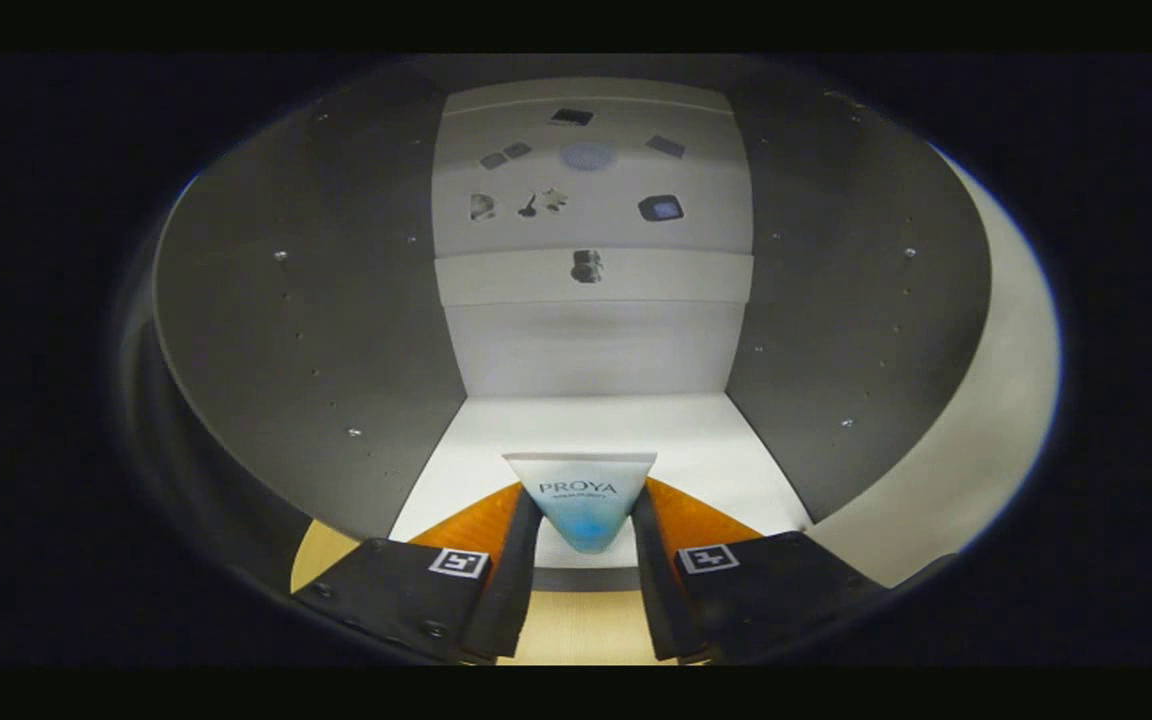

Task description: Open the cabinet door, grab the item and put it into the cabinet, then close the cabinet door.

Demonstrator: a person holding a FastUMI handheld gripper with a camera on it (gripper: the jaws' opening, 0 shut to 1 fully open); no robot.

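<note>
Your gripper is closed on the tube, both fingers pressing; its long axis points forward into the cabinet, flat end ahead.

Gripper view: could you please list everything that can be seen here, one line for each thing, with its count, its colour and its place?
tube: one, white fading to blue toward the narrow end, held between the two fingers, its wide flat end pointing into the cabinet.
cabinet: one, dark grey side walls left and right of the tube, door out of the way, opening straight ahead of the fingers.
cabinet floor: one, white, just beyond the tube.
back wall: one, white, at the far end of the cabinet, with several small dark marks higher up, too small to identify.
gripper: one, both fingers pressing on the sides of the tube.
</note>
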